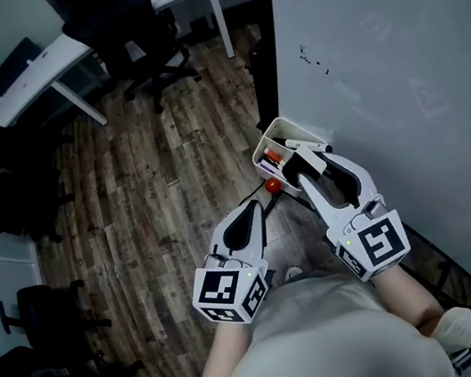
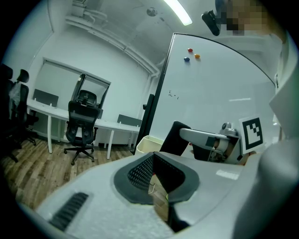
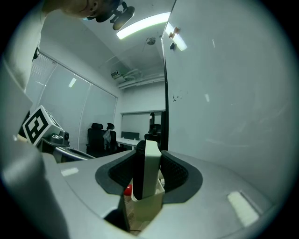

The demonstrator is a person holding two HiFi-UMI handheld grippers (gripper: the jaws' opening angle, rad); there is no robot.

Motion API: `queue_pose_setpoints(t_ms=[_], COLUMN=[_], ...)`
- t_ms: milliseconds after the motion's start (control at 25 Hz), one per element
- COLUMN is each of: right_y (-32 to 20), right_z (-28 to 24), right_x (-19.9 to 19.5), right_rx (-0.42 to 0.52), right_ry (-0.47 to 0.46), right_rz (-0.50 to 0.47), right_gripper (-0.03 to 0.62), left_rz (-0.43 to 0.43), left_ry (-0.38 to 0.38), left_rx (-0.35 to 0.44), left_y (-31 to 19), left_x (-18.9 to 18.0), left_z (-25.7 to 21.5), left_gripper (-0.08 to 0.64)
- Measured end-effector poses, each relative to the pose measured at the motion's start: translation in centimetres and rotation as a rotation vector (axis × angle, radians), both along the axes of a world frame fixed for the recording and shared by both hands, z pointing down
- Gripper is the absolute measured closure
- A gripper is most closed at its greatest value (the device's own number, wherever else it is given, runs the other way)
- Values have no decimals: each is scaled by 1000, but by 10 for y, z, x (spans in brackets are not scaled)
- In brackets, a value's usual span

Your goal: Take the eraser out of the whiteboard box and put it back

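At the whiteboard box point(image 1: 275, 125), right claw point(image 1: 302, 157) grips eraser point(image 3: 148, 168) (upright).

Both claws are the same build. Left claw point(image 1: 253, 209) and right claw point(image 1: 307, 158): pale grey moulded shells, smooth and rounded, with a black teardrop recess round the jaws. Pads point(image 2: 140, 170) are black with a fine mesh texture. Left shell has a dark slotted vent point(image 2: 70, 209); right shell has a small white rectangular sticker point(image 3: 243, 208). Each carries a white cube with black square markers on its faces: left cube point(image 1: 227, 291), right cube point(image 1: 373, 242). Bare metal hardware with a round knob point(image 2: 227, 126) sits beside the right one's marker. Person wears a pale top point(image 1: 334, 337) with loose pale sleeves point(image 1: 466, 330).
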State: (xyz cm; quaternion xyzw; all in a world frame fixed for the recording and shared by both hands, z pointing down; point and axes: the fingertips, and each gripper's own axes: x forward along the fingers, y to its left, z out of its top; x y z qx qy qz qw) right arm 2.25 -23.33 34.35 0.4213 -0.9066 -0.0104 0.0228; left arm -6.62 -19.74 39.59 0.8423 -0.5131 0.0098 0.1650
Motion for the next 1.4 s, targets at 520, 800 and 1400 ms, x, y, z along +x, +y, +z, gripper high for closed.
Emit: queue_pose_setpoints(t_ms=[520,800,1400], right_y=[-4,-8,-7], right_z=[20,36,37], right_x=[-3,-5,-8], right_rx=[-39,-74,-85], right_ry=[14,32,28], right_rz=[-11,-20,-49], right_gripper=[426,425,413], left_rz=[-10,-21,4], left_ry=[-6,-8,-7], left_rx=[1,-1,0], left_y=[0,-5,-10], left_x=[2,-1,5], left_z=[1,3,2], left_gripper=[555,555,555])
